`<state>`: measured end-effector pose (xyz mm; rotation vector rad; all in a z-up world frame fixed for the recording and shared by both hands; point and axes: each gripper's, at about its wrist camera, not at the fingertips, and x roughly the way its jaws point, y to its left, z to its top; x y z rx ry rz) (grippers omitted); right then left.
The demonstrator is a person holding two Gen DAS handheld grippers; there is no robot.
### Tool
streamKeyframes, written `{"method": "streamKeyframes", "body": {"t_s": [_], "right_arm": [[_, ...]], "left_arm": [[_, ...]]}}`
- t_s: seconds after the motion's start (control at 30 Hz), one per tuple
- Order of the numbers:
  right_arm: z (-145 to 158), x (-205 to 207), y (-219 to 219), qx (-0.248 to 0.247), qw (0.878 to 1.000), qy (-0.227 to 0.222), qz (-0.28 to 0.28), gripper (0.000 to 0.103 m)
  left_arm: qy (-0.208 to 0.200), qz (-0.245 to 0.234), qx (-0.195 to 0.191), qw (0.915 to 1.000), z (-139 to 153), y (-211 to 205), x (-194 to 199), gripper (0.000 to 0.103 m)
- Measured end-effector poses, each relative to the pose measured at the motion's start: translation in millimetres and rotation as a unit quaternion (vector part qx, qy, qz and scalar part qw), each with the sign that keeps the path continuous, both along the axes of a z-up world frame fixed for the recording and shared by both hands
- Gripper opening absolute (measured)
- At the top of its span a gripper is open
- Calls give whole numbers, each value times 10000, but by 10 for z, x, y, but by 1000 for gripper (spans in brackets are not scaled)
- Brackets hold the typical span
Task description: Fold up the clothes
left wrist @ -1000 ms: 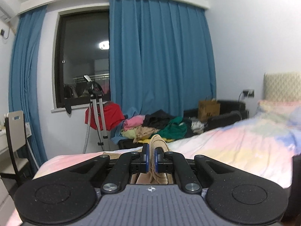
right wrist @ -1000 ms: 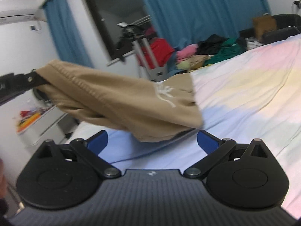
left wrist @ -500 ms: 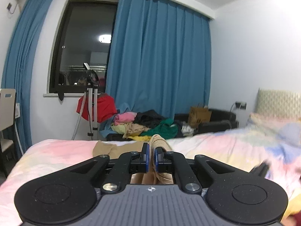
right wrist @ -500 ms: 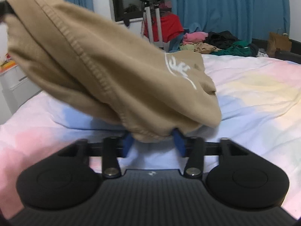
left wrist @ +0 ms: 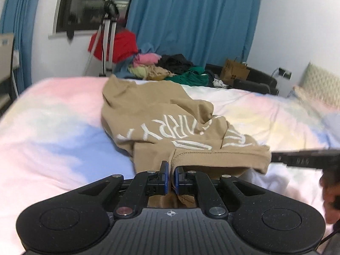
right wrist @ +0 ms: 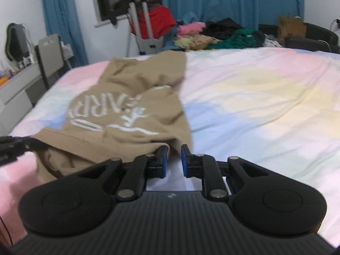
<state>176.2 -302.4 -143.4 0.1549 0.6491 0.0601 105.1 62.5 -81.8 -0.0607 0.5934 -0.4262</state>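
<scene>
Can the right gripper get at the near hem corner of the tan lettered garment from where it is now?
Probably yes. The right gripper is open, its jaws apart with bed sheet showing between, and the tan garment with white lettering has its hem right at the left fingertip; nothing lies between them.

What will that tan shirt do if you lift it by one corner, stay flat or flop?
Probably flop. The tan shirt already lies bunched in soft folds on the bed, so it seems limp. Its hem sags where the left gripper pinches it. It likely feels light and won't slip, being ribbed cloth.
</scene>
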Motion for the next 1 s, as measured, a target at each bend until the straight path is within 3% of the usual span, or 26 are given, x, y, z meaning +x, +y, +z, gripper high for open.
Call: {"method": "streamKeyframes", "body": {"t_s": [0.07, 0.13, 0.27, 0.4, 0.47, 0.6, 0.73, 0.9, 1.0], "right_arm": [[-21, -4, -90, 15, 9997, 137, -218, 21], [-27, -39, -144, 43, 9993, 158, -327, 38], [68, -196, 32, 170, 9992, -317, 171, 51], [155, -350, 228, 310, 9938, -778, 730, 86], [140, -416, 454, 401, 9873, -894, 1250, 85], [5, -358, 759, -5, 9894, -774, 1228, 85], [-93, -228, 770, -198, 9936, -951, 572, 84], [23, -325, 547, -176, 9873, -1535, -355, 85], [118, -435, 378, -141, 9798, -1836, -778, 86]], "left_arm": [[37, -10, -128, 9999, 55, -21, 31, 6], [-16, -70, -187, 9998, 100, -83, 21, 6], [-196, -220, -256, 9992, 178, -225, -15, 6], [-493, -473, -341, 9971, 261, -269, -111, 6], [-665, -583, -425, 9952, 305, -283, -160, 6], [-914, -636, -546, 9923, 388, -298, -235, 6], [-1387, -348, -279, 9893, 445, -371, -325, 6], [-1496, 420, -542, 9864, 525, -364, -364, 6], [-1820, 490, -535, 9806, 614, -434, -502, 6]]}}
